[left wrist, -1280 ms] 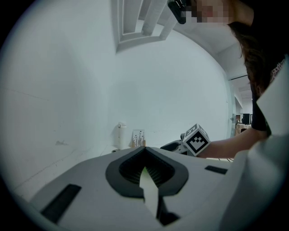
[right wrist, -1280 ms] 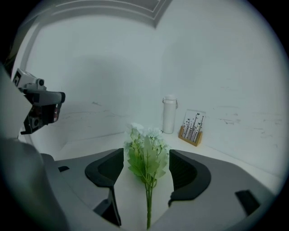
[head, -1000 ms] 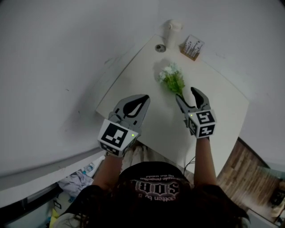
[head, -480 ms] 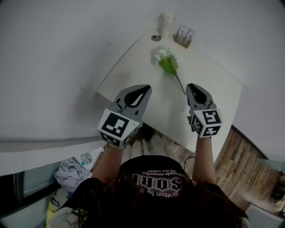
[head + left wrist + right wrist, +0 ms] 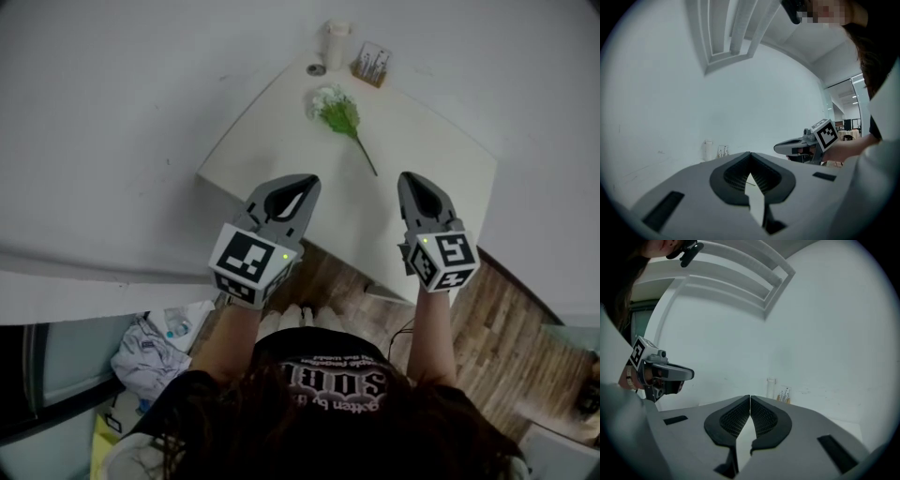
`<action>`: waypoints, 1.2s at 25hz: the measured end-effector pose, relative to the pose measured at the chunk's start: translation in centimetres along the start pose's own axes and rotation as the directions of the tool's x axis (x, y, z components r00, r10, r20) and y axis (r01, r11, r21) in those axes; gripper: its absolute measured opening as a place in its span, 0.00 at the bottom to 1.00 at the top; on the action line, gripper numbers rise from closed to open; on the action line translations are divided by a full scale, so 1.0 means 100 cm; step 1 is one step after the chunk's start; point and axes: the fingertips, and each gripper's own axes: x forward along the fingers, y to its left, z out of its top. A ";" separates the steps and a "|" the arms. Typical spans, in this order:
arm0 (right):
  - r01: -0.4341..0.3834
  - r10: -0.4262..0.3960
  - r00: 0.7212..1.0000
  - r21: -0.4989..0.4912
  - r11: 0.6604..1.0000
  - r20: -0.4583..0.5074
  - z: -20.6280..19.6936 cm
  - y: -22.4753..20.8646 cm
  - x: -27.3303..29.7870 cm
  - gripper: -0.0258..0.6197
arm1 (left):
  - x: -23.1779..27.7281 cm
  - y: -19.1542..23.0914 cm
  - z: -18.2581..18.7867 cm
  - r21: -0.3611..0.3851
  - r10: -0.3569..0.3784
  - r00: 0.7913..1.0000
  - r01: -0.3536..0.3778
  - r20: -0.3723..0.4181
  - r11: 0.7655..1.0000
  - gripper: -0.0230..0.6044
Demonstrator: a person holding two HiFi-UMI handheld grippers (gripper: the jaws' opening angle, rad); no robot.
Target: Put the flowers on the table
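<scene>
A sprig of white flowers with green leaves and a thin stem (image 5: 339, 117) lies flat on the white table (image 5: 412, 187), toward its far side. My right gripper (image 5: 413, 181) is shut with nothing in it, pulled back over the table's near edge, well short of the stem's end. My left gripper (image 5: 306, 182) is shut and empty too, level with the right one above the near edge. In the right gripper view the jaw tips (image 5: 750, 398) meet. In the left gripper view the tips (image 5: 750, 154) touch as well, and the right gripper (image 5: 799, 147) shows beside it.
At the table's far corner stand a white cup (image 5: 336, 42), a small round lid (image 5: 316, 69) and a wooden holder with small items (image 5: 372, 64). Wood floor (image 5: 487, 319) shows below the table's near edge. Clothing lies heaped (image 5: 155, 342) at lower left.
The right gripper let go of the flower stem, shut and drew back toward the person. The flowers stay lying on the table. Both grippers now sit farther from them.
</scene>
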 end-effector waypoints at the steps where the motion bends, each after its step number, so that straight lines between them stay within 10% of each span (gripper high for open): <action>1: -0.010 0.010 1.000 0.002 1.000 0.008 0.003 0.001 -0.006 0.09 | -0.001 -0.005 0.000 0.002 0.009 1.000 -0.009 0.004 1.000 0.04; 30: -0.019 0.022 0.996 -0.038 0.999 0.085 0.017 0.029 -0.161 0.09 | -0.059 -0.132 0.011 0.008 0.100 0.994 -0.101 0.048 0.995 0.04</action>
